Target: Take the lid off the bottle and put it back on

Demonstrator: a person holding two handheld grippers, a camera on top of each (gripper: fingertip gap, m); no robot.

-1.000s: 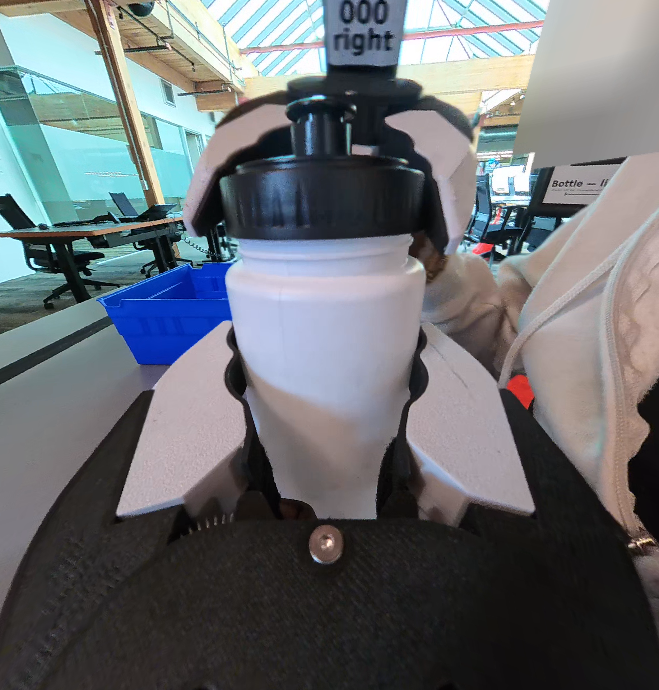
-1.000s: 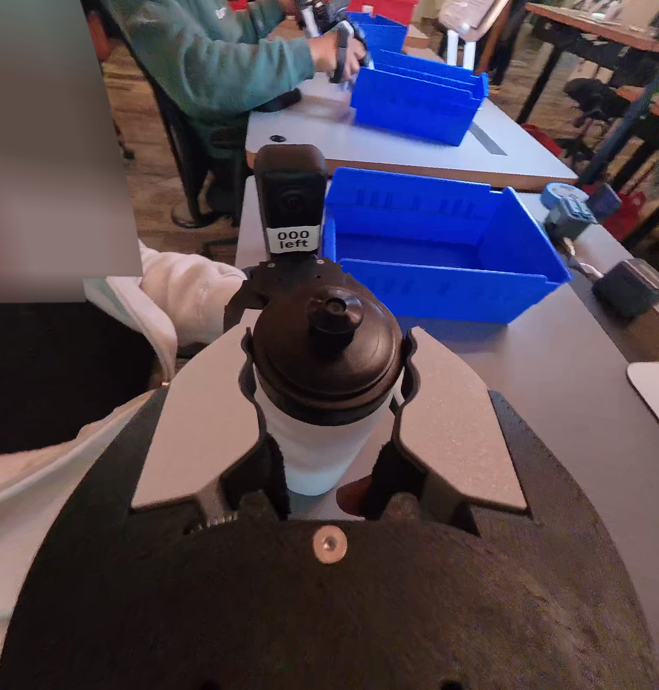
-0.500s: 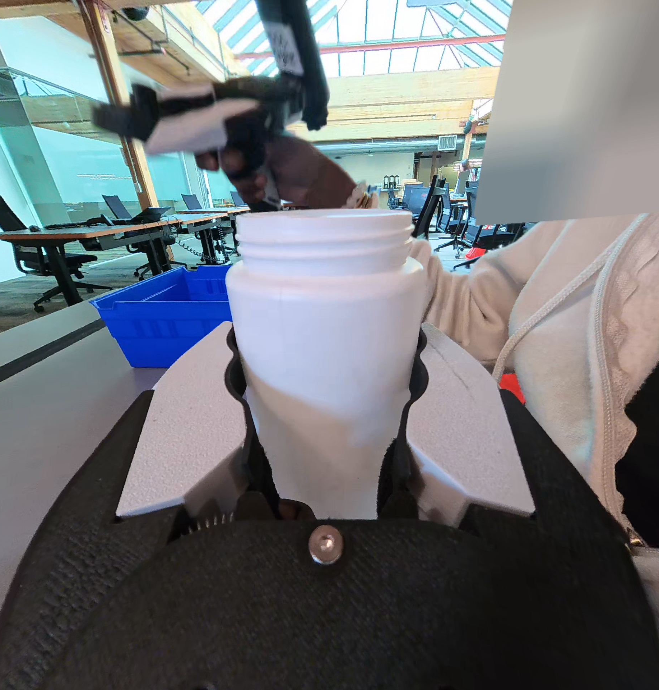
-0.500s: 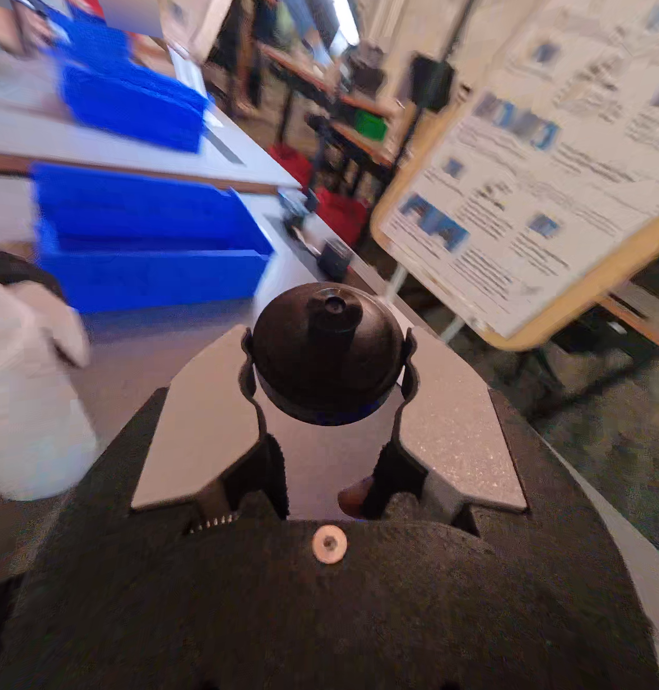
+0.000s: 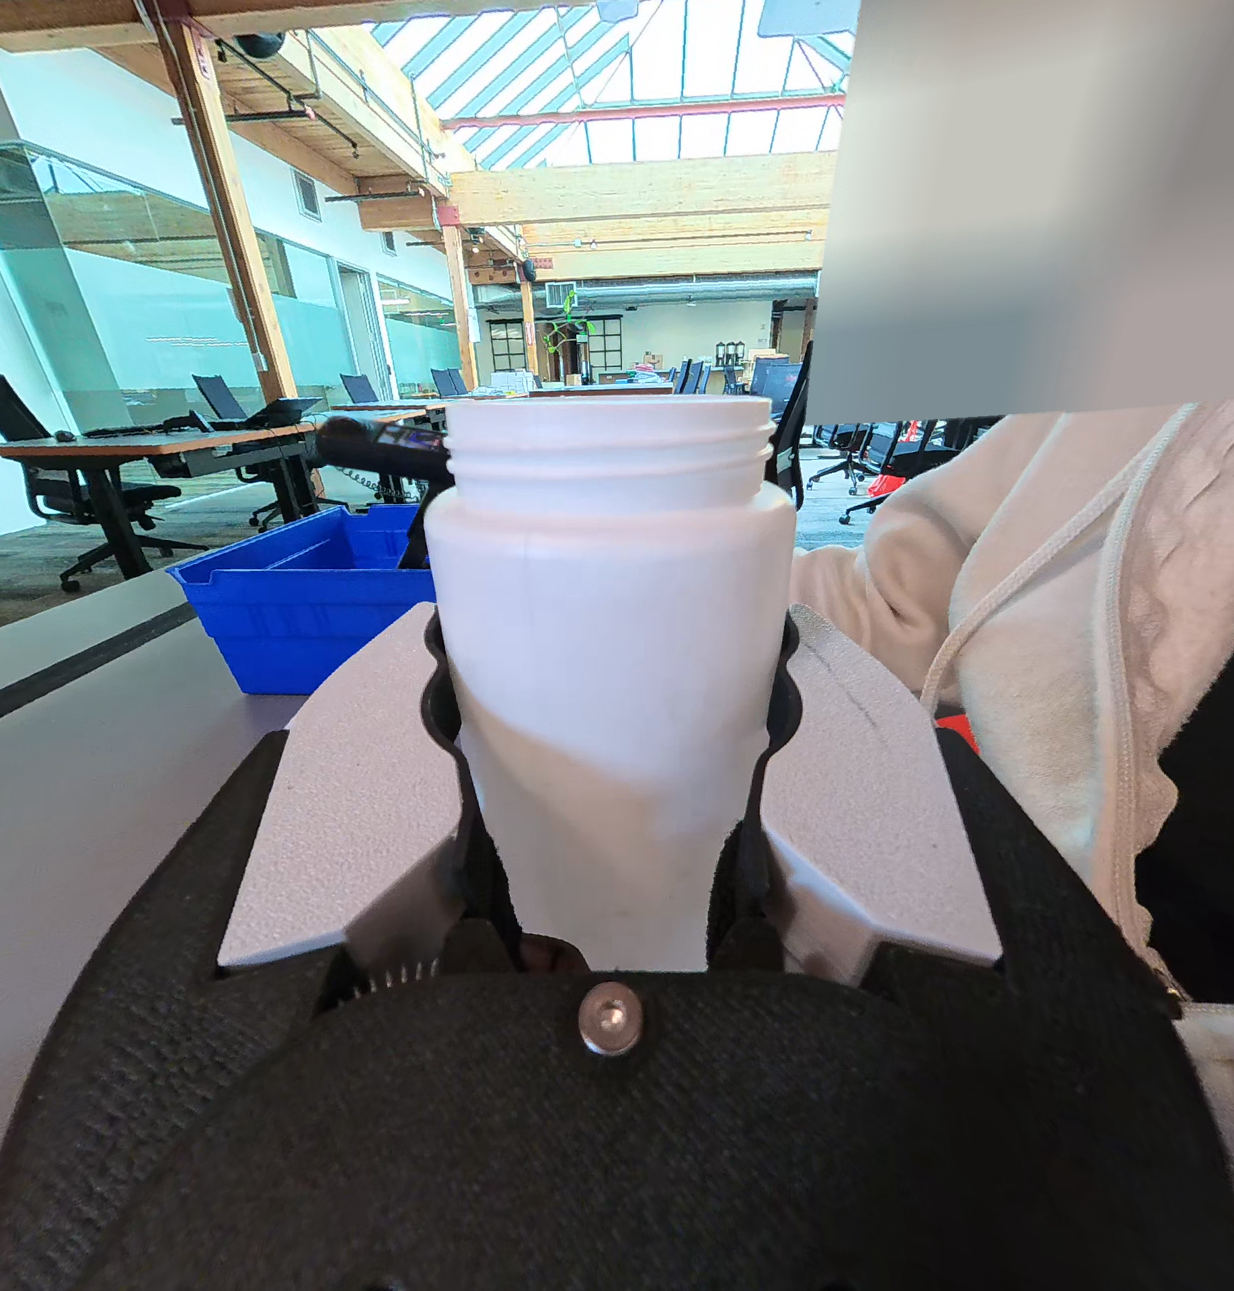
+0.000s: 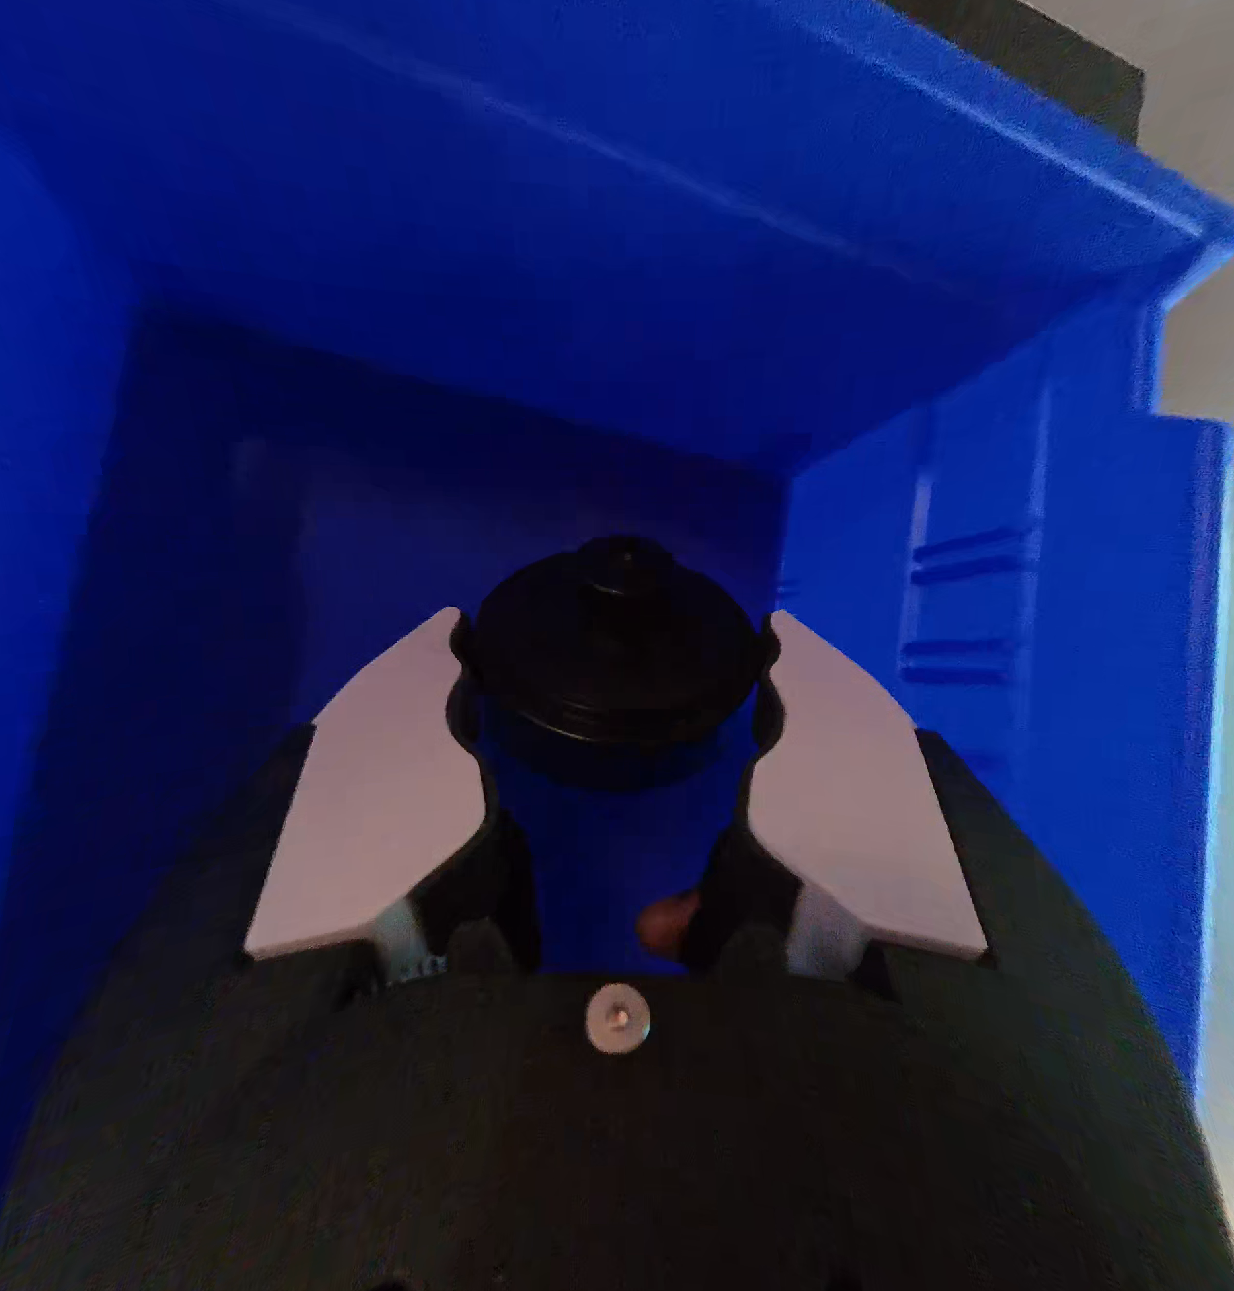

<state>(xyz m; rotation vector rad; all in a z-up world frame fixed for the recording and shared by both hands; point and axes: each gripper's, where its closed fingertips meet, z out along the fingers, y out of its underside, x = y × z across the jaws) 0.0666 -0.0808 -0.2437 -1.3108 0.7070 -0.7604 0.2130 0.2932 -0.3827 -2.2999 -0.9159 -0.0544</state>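
My left gripper (image 5: 610, 698) is clamped on the white bottle (image 5: 610, 629), the dark pads pressed to both sides of its body. The bottle stands upright between the fingers, its threaded neck bare and its mouth open. My grey table (image 5: 111, 803) runs past on the near left.

Just beyond the bottle, on that table, sits a blue plastic bin (image 5: 299, 601). A dark, blurred part of my right gripper (image 5: 383, 447) shows above the bin, beside the bottle's neck. To the right of the bottle is my cream hoodie sleeve (image 5: 949, 559). Farther back are desks with black office chairs (image 5: 76, 482), timber posts and a glazed roof.

In the right wrist view, my right gripper (image 6: 610, 670) is closed on the black lid (image 6: 610, 670), both pads touching its rim. The lid's spout points away from the camera. The lid is held inside the blue bin, well apart from the bottle; blue walls (image 6: 600, 244) fill the view ahead and to both sides. I cannot tell whether the lid touches the bin's floor. A fingertip (image 6: 663, 936) shows behind the right pad.
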